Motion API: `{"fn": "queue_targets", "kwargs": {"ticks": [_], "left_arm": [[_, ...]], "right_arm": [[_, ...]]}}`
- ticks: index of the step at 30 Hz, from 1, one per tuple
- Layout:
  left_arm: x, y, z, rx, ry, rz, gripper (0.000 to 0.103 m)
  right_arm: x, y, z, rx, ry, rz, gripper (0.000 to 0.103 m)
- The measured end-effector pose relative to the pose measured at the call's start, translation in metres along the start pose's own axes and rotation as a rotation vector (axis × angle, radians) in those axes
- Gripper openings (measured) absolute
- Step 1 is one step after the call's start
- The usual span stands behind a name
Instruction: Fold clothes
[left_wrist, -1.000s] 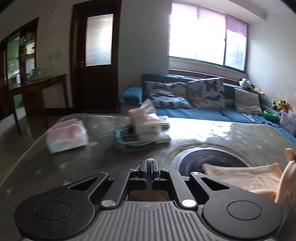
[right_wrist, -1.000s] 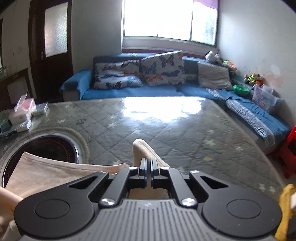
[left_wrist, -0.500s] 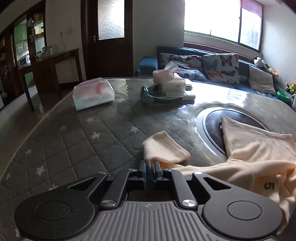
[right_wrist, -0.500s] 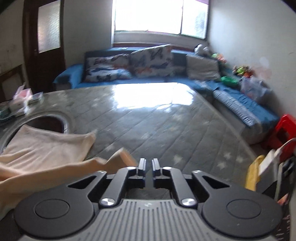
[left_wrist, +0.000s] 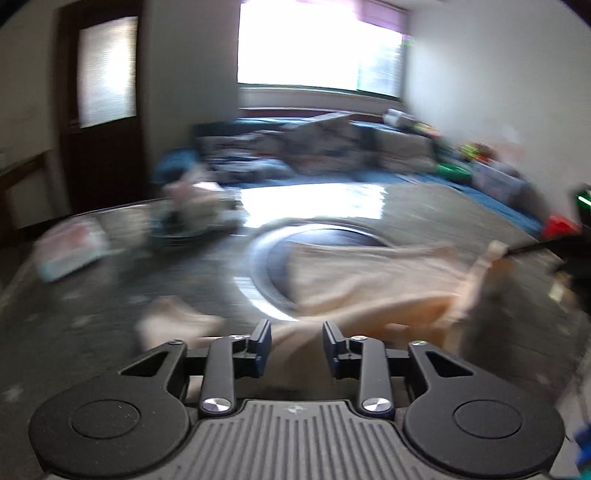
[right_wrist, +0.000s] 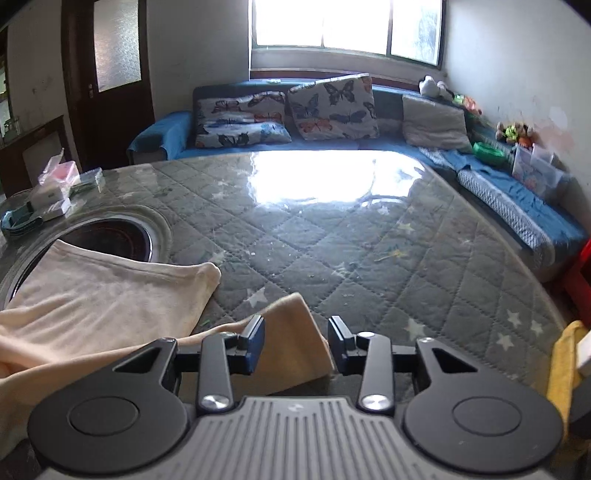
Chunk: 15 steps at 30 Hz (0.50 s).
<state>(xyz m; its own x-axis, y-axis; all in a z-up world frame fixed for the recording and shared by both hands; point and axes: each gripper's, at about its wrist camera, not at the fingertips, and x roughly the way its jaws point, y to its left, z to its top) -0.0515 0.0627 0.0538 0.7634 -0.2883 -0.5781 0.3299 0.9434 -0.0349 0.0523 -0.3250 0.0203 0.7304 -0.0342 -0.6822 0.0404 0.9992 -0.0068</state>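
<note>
A cream shirt (right_wrist: 110, 291) lies spread on the quilted grey table (right_wrist: 369, 251), partly over a round dark inset (right_wrist: 110, 240). My right gripper (right_wrist: 296, 341) is open, with one cream sleeve (right_wrist: 295, 332) lying loose between and under its fingers. In the blurred left wrist view the shirt (left_wrist: 369, 280) lies ahead and to the right. My left gripper (left_wrist: 296, 345) is open just above the near edge of the cloth, holding nothing. A raised fold of the shirt (left_wrist: 487, 266) shows at the right.
Tissue packs and a teal object (right_wrist: 48, 192) sit at the table's far left; they also show in the left wrist view (left_wrist: 184, 210). A blue sofa with butterfly cushions (right_wrist: 328, 107) stands behind. A yellow item (right_wrist: 561, 354) and a red stool (right_wrist: 581, 266) are off the right edge.
Both grippers have opened and let go of the sleeves they were shut on. The shirt now lies on the table. The left view has swung right quickly and is blurred.
</note>
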Motion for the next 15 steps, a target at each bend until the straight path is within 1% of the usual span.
{"fn": "queue_targets", "kwargs": {"ticks": [4,5,7,8,10,13,15], "left_arm": [[0.020,-0.045,0.001,0.107,0.031,-0.119,0.043],[0.025,-0.054,0.001,0.129,0.038,-0.140,0.044],[0.036,-0.071,0.002,0.174,0.050,-0.171,0.046],[0.041,-0.076,0.001,0.187,0.058,-0.176,0.046],[0.052,-0.083,-0.001,0.205,0.074,-0.178,0.046],[0.067,-0.090,-0.001,0.217,0.094,-0.175,0.044],[0.076,-0.093,-0.005,0.219,0.125,-0.189,0.030]], "right_arm": [[0.015,0.001,-0.001,0.008,0.032,0.017,0.036],[0.018,0.001,-0.002,0.011,0.038,0.021,0.030],[0.020,0.001,-0.002,0.008,0.045,0.027,0.024],[0.020,0.002,-0.002,0.003,0.046,0.023,0.016],[0.021,0.002,-0.002,-0.003,0.046,0.016,0.009],[0.019,-0.002,0.000,0.012,0.029,0.011,0.005],[0.015,-0.004,0.001,0.018,0.016,0.007,0.004]]}}
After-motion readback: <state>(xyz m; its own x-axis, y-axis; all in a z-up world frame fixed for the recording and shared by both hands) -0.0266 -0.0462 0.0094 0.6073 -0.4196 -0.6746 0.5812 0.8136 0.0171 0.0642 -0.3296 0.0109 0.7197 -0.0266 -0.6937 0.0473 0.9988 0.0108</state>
